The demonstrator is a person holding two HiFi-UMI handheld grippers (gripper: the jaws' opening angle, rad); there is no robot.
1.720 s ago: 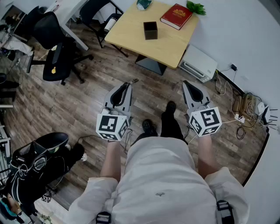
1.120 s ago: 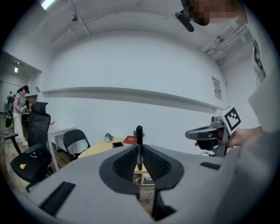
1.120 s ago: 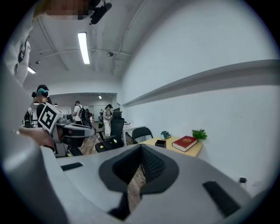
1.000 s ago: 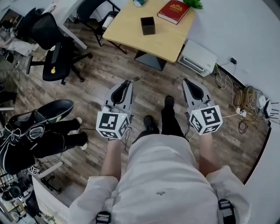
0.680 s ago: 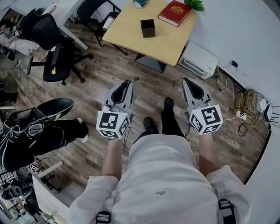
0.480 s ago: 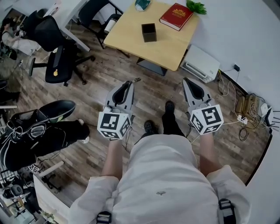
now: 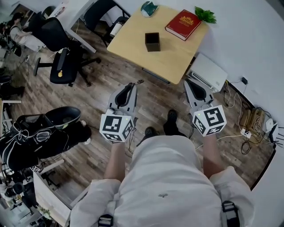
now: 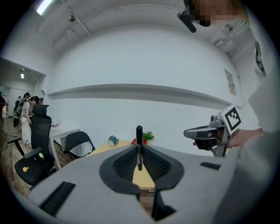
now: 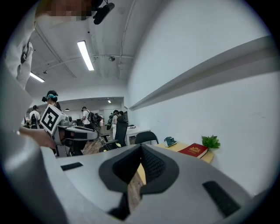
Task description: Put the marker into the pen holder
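Observation:
A black square pen holder [image 7: 152, 41] stands on the light wooden table [image 7: 171, 55] far ahead of me. My left gripper [image 7: 132, 84] is shut on a black marker [image 7: 138, 82], well short of the table and above the wooden floor. In the left gripper view the marker [image 8: 139, 147] stands upright, pinched between the two jaws of the left gripper [image 8: 139, 153]. My right gripper [image 7: 189, 83] is level with the left one and shut with nothing in it; its pads [image 9: 148, 162] meet. The pen holder does not show in either gripper view.
On the table lie a red book [image 7: 185, 24], a small plant [image 7: 205, 15] and a green object [image 7: 148, 8]. A white device [image 7: 207, 73] sits on the floor by the wall. Black office chairs [image 7: 66, 64] stand left, a person in black [image 7: 40, 135] sits nearer, cables [image 7: 248, 122] lie right.
The table and pen holder have slid a little lower in the head view. The person in black at the left has shifted. Both grippers keep their pose, marker still held.

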